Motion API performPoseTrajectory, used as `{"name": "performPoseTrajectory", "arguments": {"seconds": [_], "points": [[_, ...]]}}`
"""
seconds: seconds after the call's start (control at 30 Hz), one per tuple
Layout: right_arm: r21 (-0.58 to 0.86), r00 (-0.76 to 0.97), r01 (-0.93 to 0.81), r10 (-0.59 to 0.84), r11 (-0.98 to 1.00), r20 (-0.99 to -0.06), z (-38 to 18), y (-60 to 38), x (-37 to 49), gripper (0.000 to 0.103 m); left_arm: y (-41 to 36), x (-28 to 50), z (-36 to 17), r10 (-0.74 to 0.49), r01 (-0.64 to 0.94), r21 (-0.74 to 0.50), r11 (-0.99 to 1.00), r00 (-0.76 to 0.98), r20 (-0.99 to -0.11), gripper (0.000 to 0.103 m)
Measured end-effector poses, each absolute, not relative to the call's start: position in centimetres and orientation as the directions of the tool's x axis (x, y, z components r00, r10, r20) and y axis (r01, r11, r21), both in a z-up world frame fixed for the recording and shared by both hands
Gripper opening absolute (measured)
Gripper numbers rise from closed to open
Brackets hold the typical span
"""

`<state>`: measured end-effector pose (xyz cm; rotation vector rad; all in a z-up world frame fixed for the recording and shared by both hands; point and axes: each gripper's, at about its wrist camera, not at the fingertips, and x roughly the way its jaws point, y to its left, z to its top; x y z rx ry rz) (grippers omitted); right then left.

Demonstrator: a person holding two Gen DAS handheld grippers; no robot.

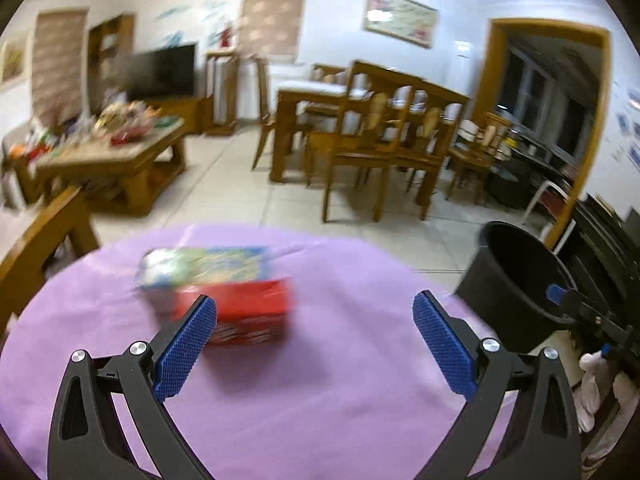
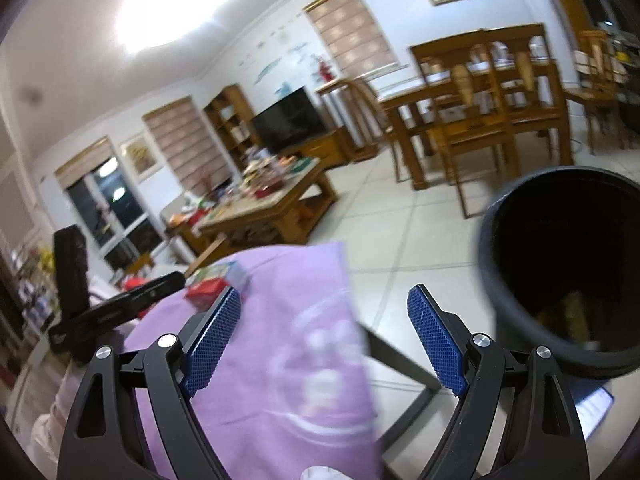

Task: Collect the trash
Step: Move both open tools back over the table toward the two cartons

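Two grippers are in view, and both stand wide with nothing between their blue pads. The left gripper [image 1: 315, 326] hangs over the purple tablecloth [image 1: 320, 400]; its left pad overlaps the near corner of a red box [image 1: 244, 312] in the picture, but whether they touch cannot be told through the blur. A blue-and-green carton [image 1: 200, 268] lies just behind the red box, touching it, both on the cloth toward its far left part. The black bin [image 1: 516, 280] stands off the table's right edge, on the floor side, with the right gripper's fingertip showing against its rim in the left wrist view. The right gripper [image 2: 324, 332] points past the cloth's right edge, half over the cloth and half over bare tiled floor [image 2: 400, 240]. The bin's mouth [image 2: 568, 264] opens just to its right, with some yellowish item low inside, unclear. Open cloth lies between the left jaws and the table's near edge.
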<state>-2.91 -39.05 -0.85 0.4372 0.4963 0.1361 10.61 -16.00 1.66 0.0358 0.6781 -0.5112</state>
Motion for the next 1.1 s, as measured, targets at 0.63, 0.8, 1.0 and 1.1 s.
{"name": "performPoseTrajectory", "arguments": {"seconds": [0.63, 0.8, 1.0, 1.1], "points": [[0.689, 0.542, -0.125, 0.631, 0.714, -0.556, -3.5, -23.1, 19.0, 0.084, -8.2, 12.6, -2.1, -0.421, 0.402, -0.195, 0.895, 0.614, -0.668, 0.098], [0.813, 0.392, -0.2, 0.805, 0.547, -0.445, -3.8, -19.0, 19.2, 0.084, -7.3, 13.1, -2.5, -0.408, 0.396, -0.195, 0.897, 0.575, -0.709, 0.098], [0.773, 0.388, -0.309, 0.815, 0.554, -0.43, -0.8, -16.3, 19.0, 0.084, -6.6, 12.8, -2.7, -0.377, 0.378, -0.171, 0.91, 0.581, -0.721, 0.098], [0.701, 0.438, -0.308, 0.75, 0.643, -0.496, -0.1, -16.6, 19.5, 0.084, -6.6, 12.9, -2.8, -0.39, 0.373, -0.194, 0.907, 0.571, -0.722, 0.098]]}}
